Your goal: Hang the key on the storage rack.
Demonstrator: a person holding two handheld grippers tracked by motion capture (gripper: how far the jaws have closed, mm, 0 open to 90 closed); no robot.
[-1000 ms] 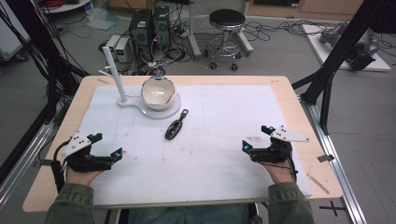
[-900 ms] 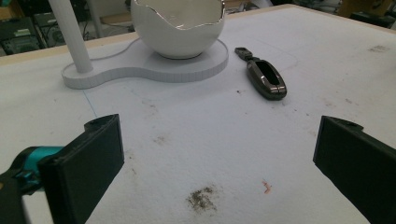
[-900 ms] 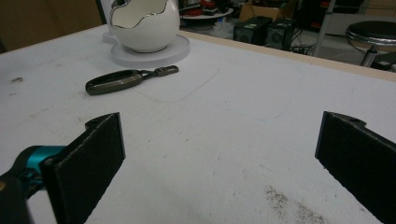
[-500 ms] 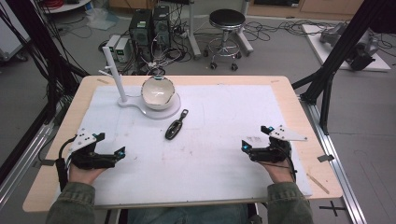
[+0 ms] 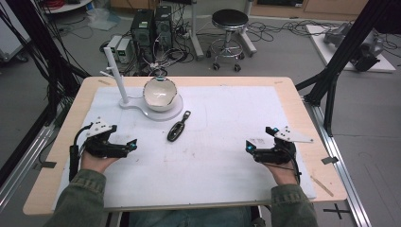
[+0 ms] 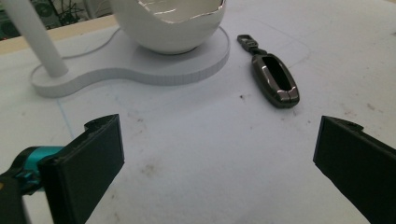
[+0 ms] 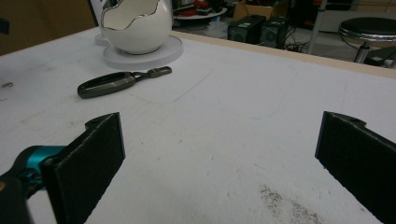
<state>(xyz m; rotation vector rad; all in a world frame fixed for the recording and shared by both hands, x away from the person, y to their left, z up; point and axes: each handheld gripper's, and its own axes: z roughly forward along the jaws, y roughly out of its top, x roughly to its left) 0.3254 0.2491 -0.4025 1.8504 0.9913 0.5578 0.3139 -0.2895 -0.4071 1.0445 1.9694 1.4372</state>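
On the left I have my left gripper [image 5: 126, 145] resting low over the white tabletop [image 5: 227, 142], its fingers [image 6: 88, 161] spread wide with nothing between them. Up beyond it stands a white post [image 5: 116, 78] on a flat white base [image 5: 142, 106], and an egg-shaped white bowl [image 5: 161, 93] with a jagged rim sits on that base. Just beside the base, toward the middle, the dark key fob [image 5: 178, 127] lies flat on the tabletop; I think a small clip trails from its far end, though the view is coarse. Well apart on the right, my right gripper [image 5: 253, 147] hovers with fingers [image 7: 91, 161] equally wide and empty.
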